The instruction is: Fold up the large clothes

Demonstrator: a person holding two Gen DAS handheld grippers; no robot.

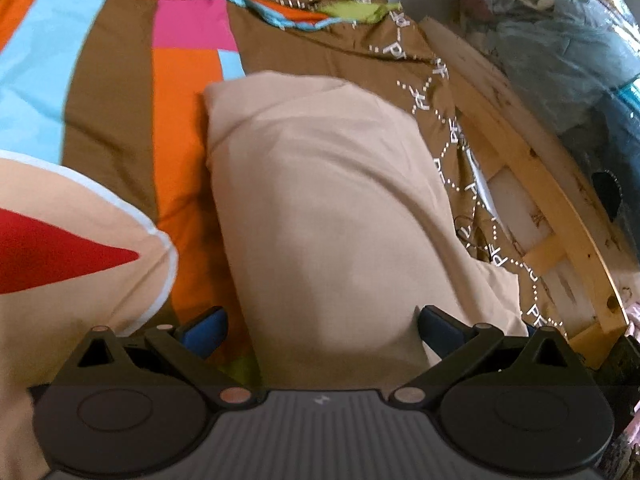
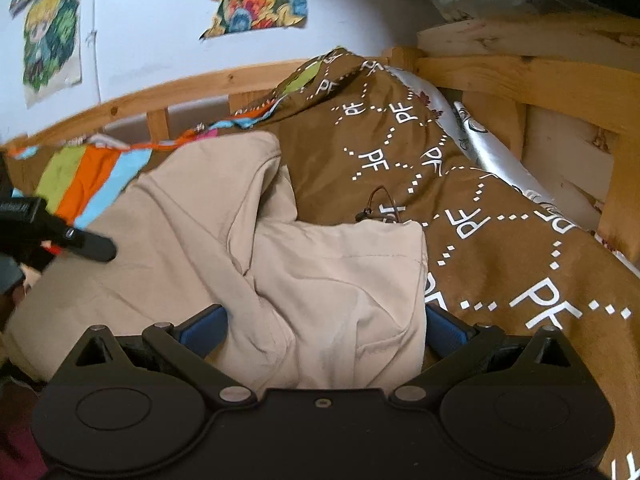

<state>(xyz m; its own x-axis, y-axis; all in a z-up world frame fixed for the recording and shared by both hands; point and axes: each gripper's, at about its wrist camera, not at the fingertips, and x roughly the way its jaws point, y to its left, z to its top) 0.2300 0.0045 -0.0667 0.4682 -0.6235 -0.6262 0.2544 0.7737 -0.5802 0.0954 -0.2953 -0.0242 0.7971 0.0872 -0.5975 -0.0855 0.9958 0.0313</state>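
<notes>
Both hand-held grippers were spread wide, blue pads apart. The left hand-held gripper (image 1: 320, 320) straddled smooth beige trousers (image 1: 328, 208), holding nothing. The right hand-held gripper (image 2: 322, 322) straddled a creased, bunched part of them. The trousers lay ahead on a brown patterned blanket (image 2: 500, 216), with a wooden bed rail (image 2: 520, 68) beyond.

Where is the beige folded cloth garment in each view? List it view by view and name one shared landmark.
Left wrist view: the beige folded cloth garment fills the centre, running up from between the open left gripper's fingers.
Right wrist view: the garment lies centre-left, reaching down between the open right gripper's fingers.
Shared landmark: the brown bedcover with white dotted lettering, right of the garment in both.
</notes>
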